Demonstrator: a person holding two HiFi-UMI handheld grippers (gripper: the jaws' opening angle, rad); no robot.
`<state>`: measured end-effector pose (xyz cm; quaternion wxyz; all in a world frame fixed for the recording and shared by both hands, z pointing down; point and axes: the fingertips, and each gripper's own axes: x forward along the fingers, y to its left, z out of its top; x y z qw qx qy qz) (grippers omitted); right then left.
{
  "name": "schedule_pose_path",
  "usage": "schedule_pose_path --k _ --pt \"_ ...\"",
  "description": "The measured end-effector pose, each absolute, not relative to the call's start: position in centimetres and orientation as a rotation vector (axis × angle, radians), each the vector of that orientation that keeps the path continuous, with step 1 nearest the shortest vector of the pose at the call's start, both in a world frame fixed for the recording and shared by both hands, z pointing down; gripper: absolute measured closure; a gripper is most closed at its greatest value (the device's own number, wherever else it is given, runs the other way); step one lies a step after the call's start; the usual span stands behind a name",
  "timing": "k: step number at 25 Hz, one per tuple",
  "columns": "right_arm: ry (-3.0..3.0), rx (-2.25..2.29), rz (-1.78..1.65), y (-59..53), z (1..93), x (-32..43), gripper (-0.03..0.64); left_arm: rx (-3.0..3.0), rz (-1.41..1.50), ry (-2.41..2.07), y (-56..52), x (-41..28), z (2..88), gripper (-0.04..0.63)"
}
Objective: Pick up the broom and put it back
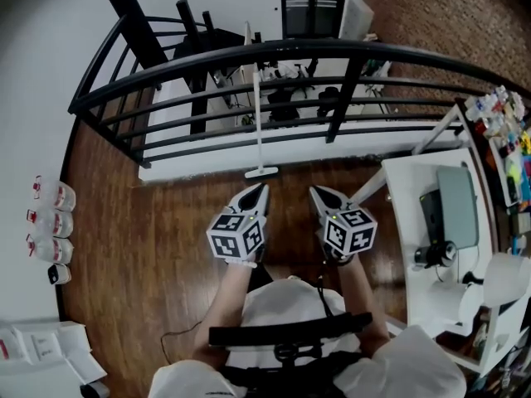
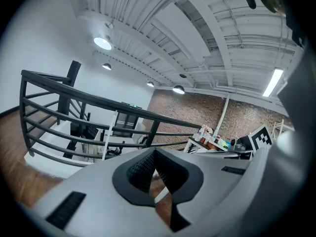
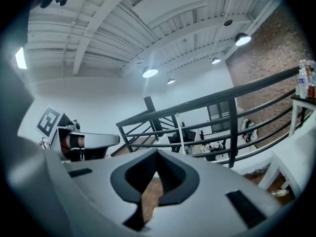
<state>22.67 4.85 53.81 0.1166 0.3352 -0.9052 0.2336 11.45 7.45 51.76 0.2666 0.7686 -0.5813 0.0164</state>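
Observation:
The broom has a thin white handle and a flat white head. It stands upright against the black railing, with its head on the wooden floor. My left gripper is just short of the broom head, its jaws shut and empty. To its right, my right gripper is also shut and holds nothing. In the left gripper view the broom handle rises behind the rails, beyond the closed left gripper. The right gripper view shows the broom handle past the closed right gripper.
A white desk with a monitor and clutter stands at the right. Several plastic bottles line the left wall, with papers near them. Beyond the railing lies a lower level with furniture.

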Motion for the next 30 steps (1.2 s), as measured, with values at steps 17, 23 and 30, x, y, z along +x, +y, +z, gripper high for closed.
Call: schedule_pose_path --k 17,23,30 --pt "-2.561 1.082 0.699 -10.4 54.1 6.2 0.604 2.103 0.048 -1.464 -9.3 -5.1 52.3 0.607" --pt "-2.54 1.161 0.697 -14.5 53.5 1.1 0.604 2.145 0.047 -1.391 -13.9 -9.7 51.6 0.607" --pt "-2.478 1.24 0.716 -16.4 54.2 -1.6 0.604 2.186 0.063 -1.323 -16.5 -12.4 51.6 0.607"
